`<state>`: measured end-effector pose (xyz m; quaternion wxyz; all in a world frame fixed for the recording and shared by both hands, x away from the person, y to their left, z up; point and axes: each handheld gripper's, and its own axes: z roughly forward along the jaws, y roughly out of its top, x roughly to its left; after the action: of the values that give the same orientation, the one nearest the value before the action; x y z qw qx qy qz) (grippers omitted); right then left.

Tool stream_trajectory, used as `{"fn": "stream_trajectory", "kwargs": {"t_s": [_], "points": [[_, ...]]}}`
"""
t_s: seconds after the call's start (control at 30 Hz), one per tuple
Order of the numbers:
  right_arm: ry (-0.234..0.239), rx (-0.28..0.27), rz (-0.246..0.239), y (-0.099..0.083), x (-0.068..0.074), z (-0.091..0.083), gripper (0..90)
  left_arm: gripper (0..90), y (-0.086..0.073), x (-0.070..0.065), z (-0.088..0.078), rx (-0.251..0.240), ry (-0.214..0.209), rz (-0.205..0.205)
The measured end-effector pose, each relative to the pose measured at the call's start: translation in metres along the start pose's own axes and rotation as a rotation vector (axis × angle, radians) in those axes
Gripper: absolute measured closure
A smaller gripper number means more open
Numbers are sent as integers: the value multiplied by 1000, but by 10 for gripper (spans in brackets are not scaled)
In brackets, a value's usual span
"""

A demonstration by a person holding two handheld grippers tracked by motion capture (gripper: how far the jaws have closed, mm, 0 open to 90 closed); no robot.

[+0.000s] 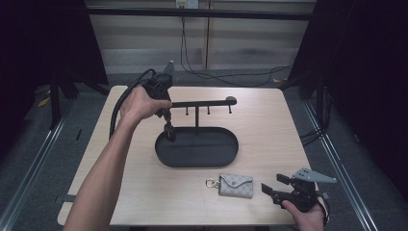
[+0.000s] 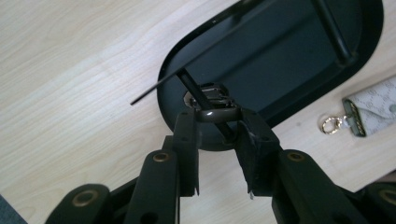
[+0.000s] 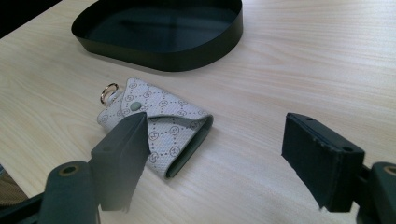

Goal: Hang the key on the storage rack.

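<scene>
Two things are in play — a small dark keyring [image 1: 169, 132] in the left gripper [image 1: 169, 134] and a pale key pouch [image 1: 236, 185] lying on the table [image 1: 269, 125] near the right gripper [image 1: 269, 188]. From the high view, the left gripper points down over the left end of the black oval tray [image 1: 226, 156], under the hook bar [image 1: 202, 103] of the stand; the pouch sits in front of the tray, just left of the resting right gripper.

In the left gripper view the jaws are pinched on a brown metal ring [image 2: 218, 115], with a dark fob or key [image 2: 210, 93] hanging below it over the tray floor — what exactly that hanging piece is, I cannot quite tell in the shadow. The ring looks light, stiff and smooth, so it may swivel or slip between the pads; holding it across its flat is the safe grip.

From the right gripper view the jaws stand wide apart with nothing between them, and the pouch [image 3: 159, 126] lies just ahead to the left. It looks soft, light and grippy; its folded body is the place to pinch, since the gold ring [image 3: 109, 92] is small and lies flat.
</scene>
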<state>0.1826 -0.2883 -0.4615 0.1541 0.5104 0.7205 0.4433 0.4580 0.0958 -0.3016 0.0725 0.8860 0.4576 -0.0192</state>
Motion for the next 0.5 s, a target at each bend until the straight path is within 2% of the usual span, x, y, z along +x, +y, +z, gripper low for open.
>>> {"fn": "stream_trajectory", "kwargs": {"t_s": [0.17,0.5], "points": [[0,0,-1,0,0,0,236,693,0,-1,1,4,10,-8],[-1,2,-3,0,0,0,237,497,-3,-3,0,14,18,-23]]}}
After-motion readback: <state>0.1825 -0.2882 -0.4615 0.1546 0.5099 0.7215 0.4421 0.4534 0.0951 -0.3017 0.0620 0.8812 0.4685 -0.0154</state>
